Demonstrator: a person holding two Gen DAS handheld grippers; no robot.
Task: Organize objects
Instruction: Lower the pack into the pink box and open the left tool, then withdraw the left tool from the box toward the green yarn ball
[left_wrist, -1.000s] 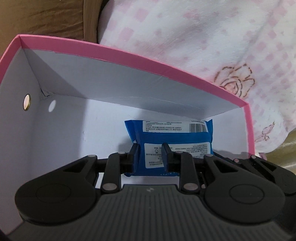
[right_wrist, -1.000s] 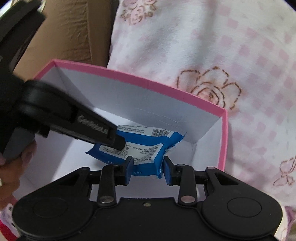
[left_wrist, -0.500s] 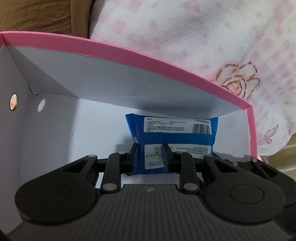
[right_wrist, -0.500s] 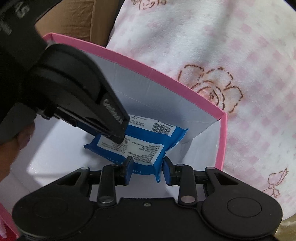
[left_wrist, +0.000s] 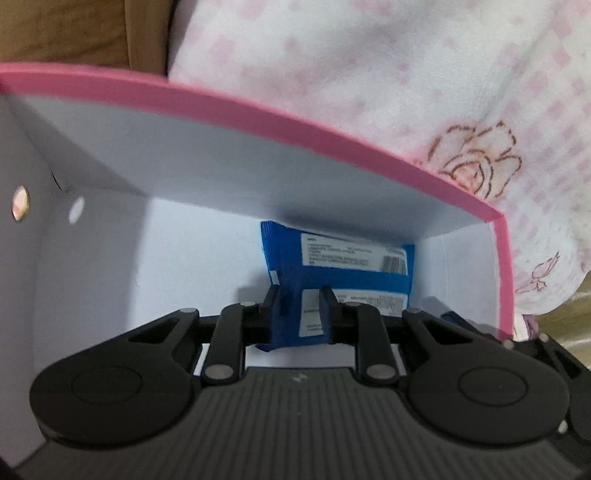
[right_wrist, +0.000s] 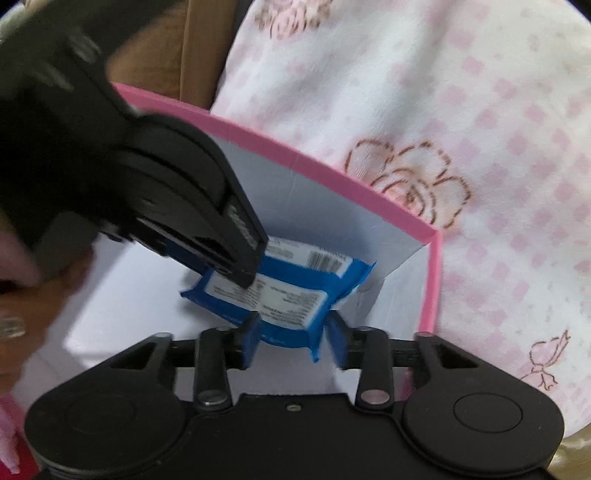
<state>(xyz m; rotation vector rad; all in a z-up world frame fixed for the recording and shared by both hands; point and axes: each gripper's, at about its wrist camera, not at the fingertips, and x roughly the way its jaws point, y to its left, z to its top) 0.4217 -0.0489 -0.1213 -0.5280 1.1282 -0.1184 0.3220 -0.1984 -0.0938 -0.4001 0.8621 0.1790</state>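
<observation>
Jaws of the left gripper (left_wrist: 298, 308) are clamped narrow on the near edge of the blue wipes packet (left_wrist: 343, 271), while those of the right gripper (right_wrist: 293, 328) have just been opening and now stand apart on either side of the packet's corner, no longer pressing it. Taking the pink box (right_wrist: 328, 168) as the landmark: the packet is down inside it, towards its far right corner and close against its far white wall, label side up. In the right wrist view the left gripper (right_wrist: 251, 275) reaches in over the box's left side and bites the packet's left end, with part of the person's hand (right_wrist: 22, 295) behind it. Beyond the box's far rim lies a pink-checked blanket (right_wrist: 480, 110) with embroidered roses.

By my judgement the packet is as good as stowed: it is in the box and one grip is already let go. What remains for this item is the left release and both grippers coming out. No other contents show in the box, and whether more objects await sorting cannot be told.
</observation>
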